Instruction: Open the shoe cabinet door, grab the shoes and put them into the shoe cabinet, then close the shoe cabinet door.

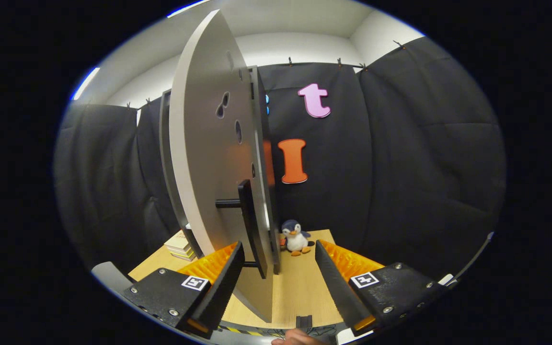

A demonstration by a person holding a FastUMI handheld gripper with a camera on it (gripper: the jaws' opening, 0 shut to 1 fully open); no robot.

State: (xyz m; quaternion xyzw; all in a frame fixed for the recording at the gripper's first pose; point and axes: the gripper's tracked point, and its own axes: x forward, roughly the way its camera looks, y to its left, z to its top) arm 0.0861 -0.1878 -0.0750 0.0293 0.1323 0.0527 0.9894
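claw (278,251) wide open, holding nothing | door handle (246,225) between fingers, nearer left one | risk: closing off-centre slips off handle, swings cabinet door (209,153)

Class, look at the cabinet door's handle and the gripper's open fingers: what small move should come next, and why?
Probably close the gripper on the dark handle. The fingers stand open with the handle's lower end between them, and the cabinet door stands swung out, so a firm hold seems needed before moving it further.
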